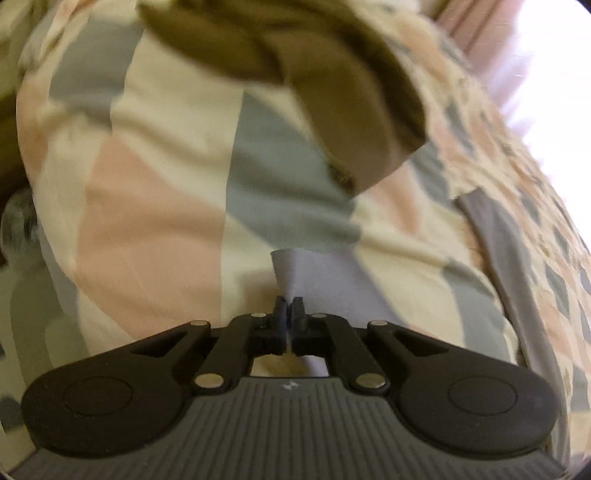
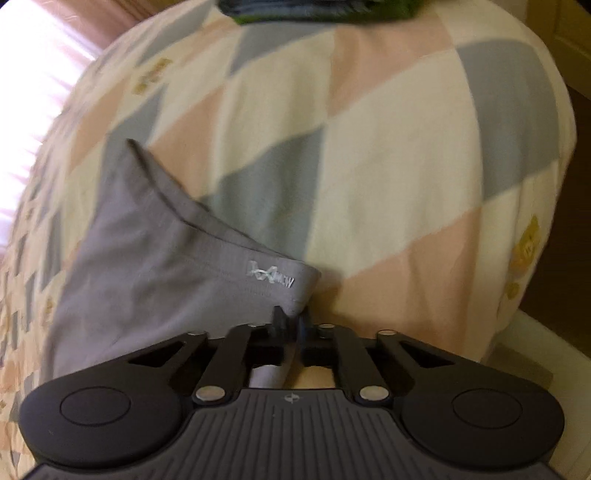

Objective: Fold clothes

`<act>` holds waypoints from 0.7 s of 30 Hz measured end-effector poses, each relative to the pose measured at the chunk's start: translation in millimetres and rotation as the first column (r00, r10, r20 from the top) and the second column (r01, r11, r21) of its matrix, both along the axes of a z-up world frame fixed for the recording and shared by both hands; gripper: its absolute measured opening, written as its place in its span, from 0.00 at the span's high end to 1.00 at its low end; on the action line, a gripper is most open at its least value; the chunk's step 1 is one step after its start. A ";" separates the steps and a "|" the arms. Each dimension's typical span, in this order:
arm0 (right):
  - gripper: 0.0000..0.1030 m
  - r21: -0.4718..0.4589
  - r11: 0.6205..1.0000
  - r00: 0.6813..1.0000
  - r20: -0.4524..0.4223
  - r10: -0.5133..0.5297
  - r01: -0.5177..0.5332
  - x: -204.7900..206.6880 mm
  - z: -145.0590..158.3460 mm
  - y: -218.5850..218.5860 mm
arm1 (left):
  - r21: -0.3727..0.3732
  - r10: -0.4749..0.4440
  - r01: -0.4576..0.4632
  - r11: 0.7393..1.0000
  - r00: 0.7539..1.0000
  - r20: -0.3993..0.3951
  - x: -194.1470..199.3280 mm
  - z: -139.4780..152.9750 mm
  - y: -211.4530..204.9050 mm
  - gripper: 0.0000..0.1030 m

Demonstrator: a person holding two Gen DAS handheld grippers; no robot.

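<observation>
Early stage, I'd judge: grey garment [image 2: 159,266] not folded yet, just picked up at 2 corners. Left claw [image 1: 289,306] pinches one grey corner; right claw [image 2: 291,317] pinches the hem w/ white logo. Cloth hangs just above the bed [image 2: 388,147]. Olive garment [image 1: 332,92] lies crumpled further up, prob. also left to do. Bed has pastel diamond-check cover; bright curtained window [image 2: 33,110] beside it.

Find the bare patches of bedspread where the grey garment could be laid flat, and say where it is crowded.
Free: the checked bedspread right of the grey garment, below the dark clothes; also left of and below the olive garment. Crowded: around both clothes piles. The left gripper and right gripper each pinch the grey garment.
</observation>
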State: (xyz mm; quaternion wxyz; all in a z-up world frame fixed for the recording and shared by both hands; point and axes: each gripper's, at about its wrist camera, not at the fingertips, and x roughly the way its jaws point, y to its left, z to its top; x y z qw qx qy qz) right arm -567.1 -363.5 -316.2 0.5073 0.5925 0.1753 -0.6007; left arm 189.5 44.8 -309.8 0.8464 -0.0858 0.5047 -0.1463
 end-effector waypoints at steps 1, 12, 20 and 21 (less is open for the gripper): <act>1.00 -0.013 1.000 1.000 -0.009 0.009 -0.009 0.2 6.8 1.2 | 0.021 -0.011 0.010 1.000 1.000 0.024 -4.2 6.0 3.8 1.00; 0.89 0.060 0.992 0.993 -0.033 0.111 -0.109 -7.6 -19.6 10.5 | 0.490 -0.126 0.045 0.871 0.983 0.135 -32.2 -31.4 -22.9 0.76; 0.47 -0.070 0.896 0.831 -0.412 0.374 -0.438 12.6 36.9 21.3 | 0.292 -0.100 0.041 0.955 0.977 0.188 -114.1 40.9 -58.1 0.62; 0.48 -0.106 0.872 0.823 -0.403 0.401 -0.477 16.6 42.0 25.0 | 0.251 -0.109 0.064 0.966 0.980 0.168 -126.8 40.7 -64.7 0.62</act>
